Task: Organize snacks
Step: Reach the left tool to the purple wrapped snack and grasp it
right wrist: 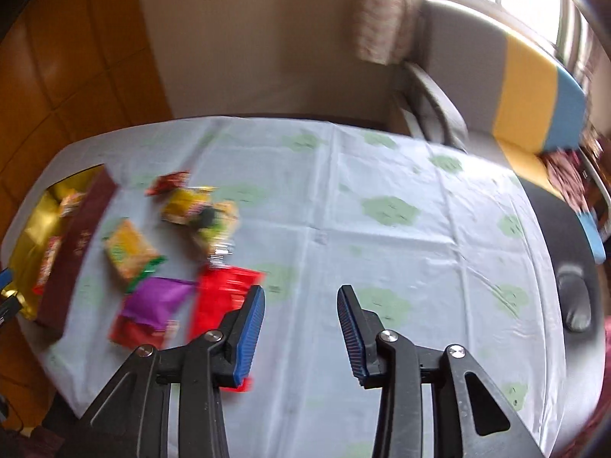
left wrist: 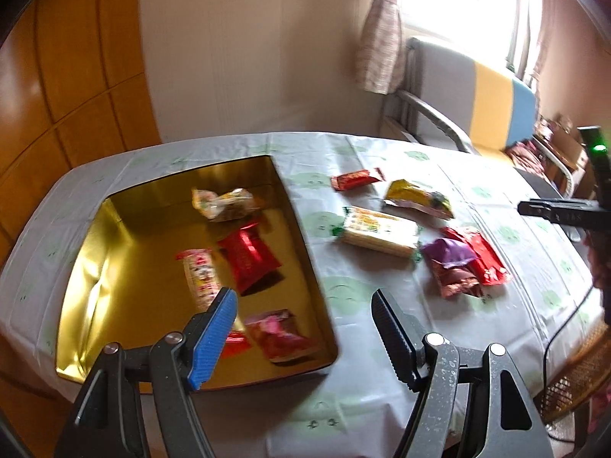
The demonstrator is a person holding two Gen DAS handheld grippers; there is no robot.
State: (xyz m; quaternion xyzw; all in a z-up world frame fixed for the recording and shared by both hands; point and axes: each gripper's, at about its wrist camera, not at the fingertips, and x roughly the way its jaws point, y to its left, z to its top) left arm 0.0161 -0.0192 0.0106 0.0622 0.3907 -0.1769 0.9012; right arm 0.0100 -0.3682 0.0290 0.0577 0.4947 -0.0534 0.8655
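Note:
A gold-lined box [left wrist: 114, 267] lies open on the table's left and holds several snack packs, among them a red pouch [left wrist: 250, 257] and a long biscuit pack [left wrist: 200, 278]. Loose snacks lie right of it: a yellow-green cracker pack [left wrist: 378, 231], a yellow bag [left wrist: 418, 198], a small red bar [left wrist: 355, 180], a purple pack [left wrist: 450, 255] and a red pack [left wrist: 483, 257]. My left gripper [left wrist: 303, 301] is open and empty above the box's right wall. My right gripper [right wrist: 301, 305] is open and empty, just right of the red pack [right wrist: 221, 297] and purple pack [right wrist: 156, 299].
The table wears a pale cloth with green prints [right wrist: 389, 210]. The box's maroon outer wall [right wrist: 80, 244] shows in the right wrist view. A grey, yellow and blue sofa [left wrist: 492, 95] stands behind the table. A wooden door [left wrist: 57, 76] is at the left.

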